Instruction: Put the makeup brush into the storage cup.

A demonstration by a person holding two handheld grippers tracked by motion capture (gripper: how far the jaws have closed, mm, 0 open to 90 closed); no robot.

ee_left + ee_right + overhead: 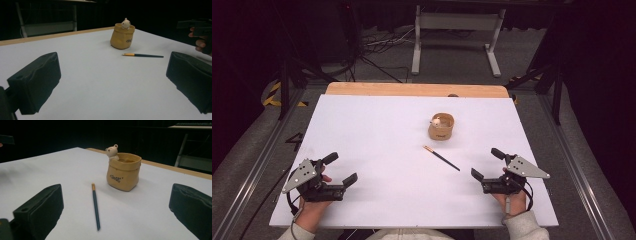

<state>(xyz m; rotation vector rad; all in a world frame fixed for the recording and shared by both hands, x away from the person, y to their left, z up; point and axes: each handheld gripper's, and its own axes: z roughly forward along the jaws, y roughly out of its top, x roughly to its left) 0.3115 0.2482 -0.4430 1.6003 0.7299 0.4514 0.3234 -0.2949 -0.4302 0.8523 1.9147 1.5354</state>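
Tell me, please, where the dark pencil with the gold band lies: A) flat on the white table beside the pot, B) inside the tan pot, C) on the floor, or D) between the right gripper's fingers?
A: the pencil lies flat on the white table, apart from the tan pot and untouched by either gripper.

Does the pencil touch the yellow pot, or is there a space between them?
Apart. The right gripper view shows bare white table between the pencil tip and the pot; the high view agrees.

Black grippers (489, 164), grey plates, pale sleeves
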